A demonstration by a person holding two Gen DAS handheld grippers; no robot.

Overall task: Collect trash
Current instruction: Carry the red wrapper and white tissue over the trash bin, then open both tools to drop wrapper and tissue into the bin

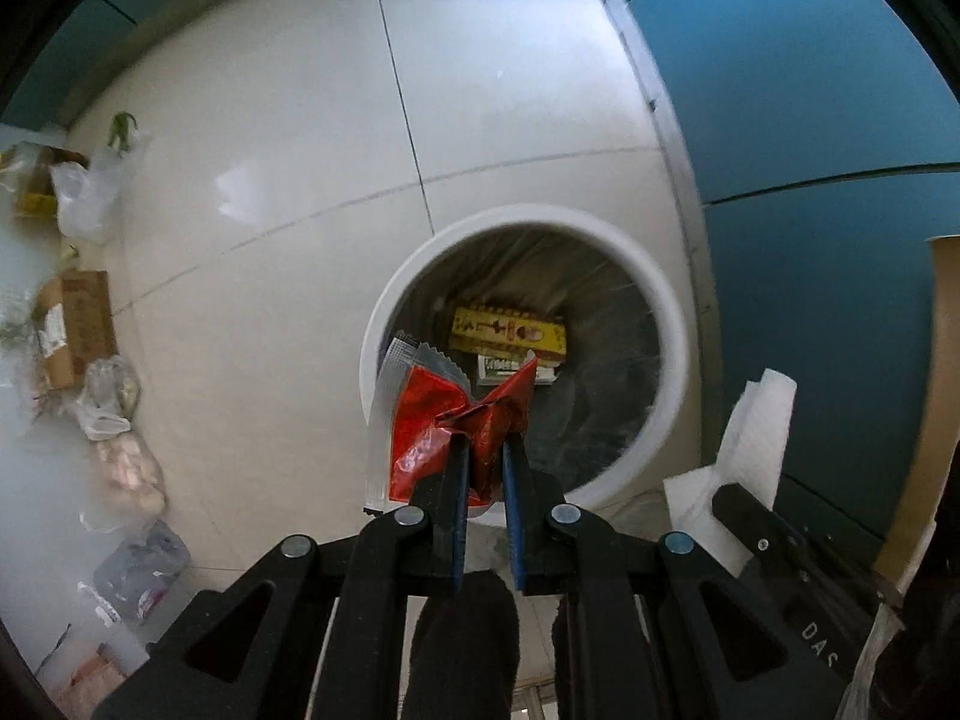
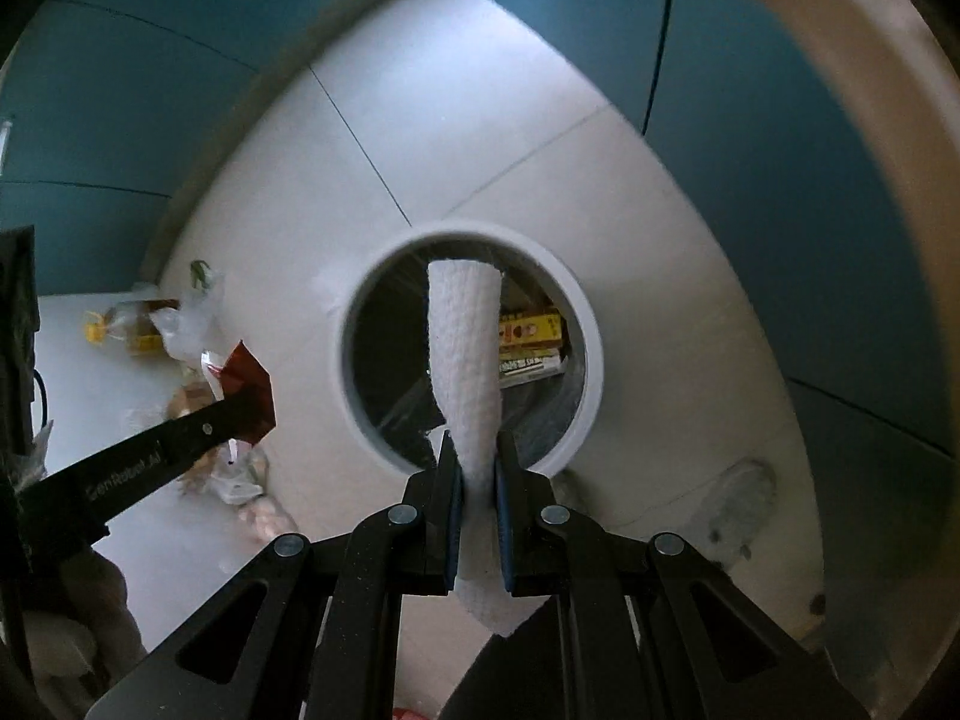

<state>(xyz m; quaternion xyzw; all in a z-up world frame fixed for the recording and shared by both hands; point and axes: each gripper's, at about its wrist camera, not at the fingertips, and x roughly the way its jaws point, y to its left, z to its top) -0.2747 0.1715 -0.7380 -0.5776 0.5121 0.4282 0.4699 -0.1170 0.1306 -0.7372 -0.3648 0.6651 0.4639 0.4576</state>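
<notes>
Floor (image 1: 288, 312) fills most of both views: pale, glossy tiles with thin dark grout lines, catching a soft sheen of window light. Teal wall panels (image 1: 810, 120) rise behind it, split by narrow dark seams, and a light grey skirting strip runs where wall meets floor. A curved beige edge, perhaps a table (image 2: 870, 192), arcs across the right wrist view; what it is cannot be told for sure.

A round white bin (image 1: 672, 324) stands on the tiles close to the wall, lined with a thin clear bag. At its bottom lie a yellow box (image 1: 510, 333) and a smaller green-and-white carton (image 1: 510, 369), touching each other.

The left tool (image 1: 485, 450) is closed down tight on a crumpled red wrapper (image 1: 432, 420) with a silver inner side, held over the near rim of the bin. The right tool (image 2: 477, 456) is likewise pinched shut on a white paper towel (image 2: 465, 336), which stands up in a rolled strip over the bin's mouth, its lower end hanging out below the pads.

Along the left edge of the floor, well apart from the bin, sits a scatter of clutter: a brown cardboard box (image 1: 81, 324), clear plastic bags (image 1: 84, 198) with things inside, and a pale pinkish bundle (image 1: 129, 468), all blurred. A grey scuff (image 2: 738, 504) marks the tiles to the right of the bin.
</notes>
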